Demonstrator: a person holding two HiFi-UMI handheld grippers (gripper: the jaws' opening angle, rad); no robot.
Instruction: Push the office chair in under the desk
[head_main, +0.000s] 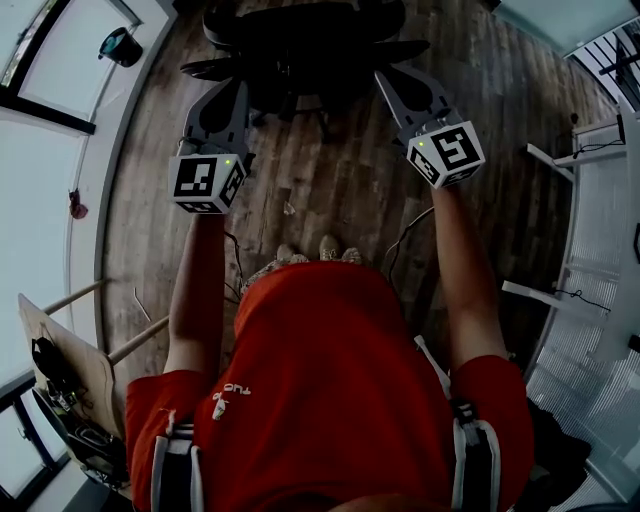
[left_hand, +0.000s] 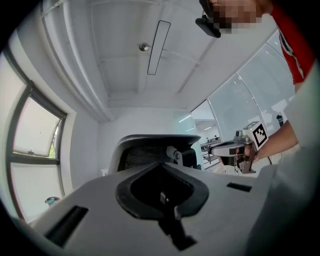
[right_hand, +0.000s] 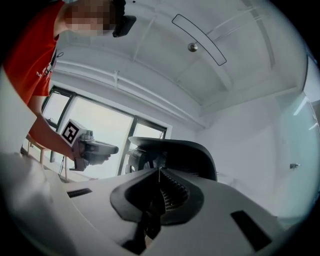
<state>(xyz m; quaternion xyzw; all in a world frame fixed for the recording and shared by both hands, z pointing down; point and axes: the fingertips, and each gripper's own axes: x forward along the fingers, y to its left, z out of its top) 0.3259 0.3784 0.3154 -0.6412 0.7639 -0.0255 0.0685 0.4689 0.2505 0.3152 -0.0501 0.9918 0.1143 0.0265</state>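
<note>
The black office chair (head_main: 300, 40) stands on the wooden floor at the top of the head view, seen from behind. Both grippers point level at its back. My left gripper (head_main: 232, 92) is shut with nothing in it, its tip beside the chair's left side. My right gripper (head_main: 388, 80) is shut and empty too, its tip by the chair's right side. Whether either tip touches the chair I cannot tell. In the left gripper view the shut jaws of the left gripper (left_hand: 163, 166) face the mesh chair back (left_hand: 150, 147), with the right gripper (left_hand: 235, 148) alongside. The right gripper view shows the chair back (right_hand: 187, 150) just past the right gripper (right_hand: 160, 171).
A white window sill (head_main: 60, 160) runs along the left, with a teal object (head_main: 120, 45) on it. White tables or shelves (head_main: 590, 150) stand at the right. Cables (head_main: 408, 235) lie on the floor near the person's feet. A wooden board with tools (head_main: 60, 380) leans at lower left.
</note>
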